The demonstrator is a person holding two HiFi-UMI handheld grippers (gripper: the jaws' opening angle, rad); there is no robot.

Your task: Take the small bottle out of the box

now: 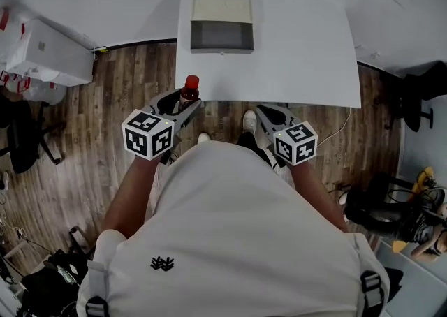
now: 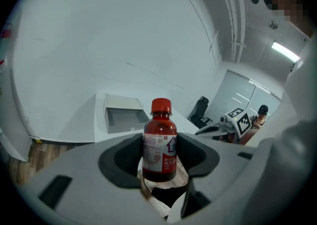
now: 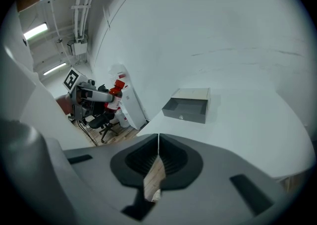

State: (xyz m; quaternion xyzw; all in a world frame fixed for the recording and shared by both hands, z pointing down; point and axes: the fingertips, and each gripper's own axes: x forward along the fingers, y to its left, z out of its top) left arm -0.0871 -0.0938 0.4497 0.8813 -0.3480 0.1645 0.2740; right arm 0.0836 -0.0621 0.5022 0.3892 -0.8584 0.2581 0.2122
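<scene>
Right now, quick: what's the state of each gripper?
Left gripper: closed on the small bottle.
Right gripper: closed, holding nothing.

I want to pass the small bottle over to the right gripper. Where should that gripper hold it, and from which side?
Probably the red cap, coming from the right. The small bottle stands roughly upright, and the left gripper clamps its labelled body, so only the cap and neck are free.

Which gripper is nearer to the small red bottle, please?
Left. The left gripper holds the small red bottle between its jaws; the right gripper, shut and empty, is apart to its right.
</scene>
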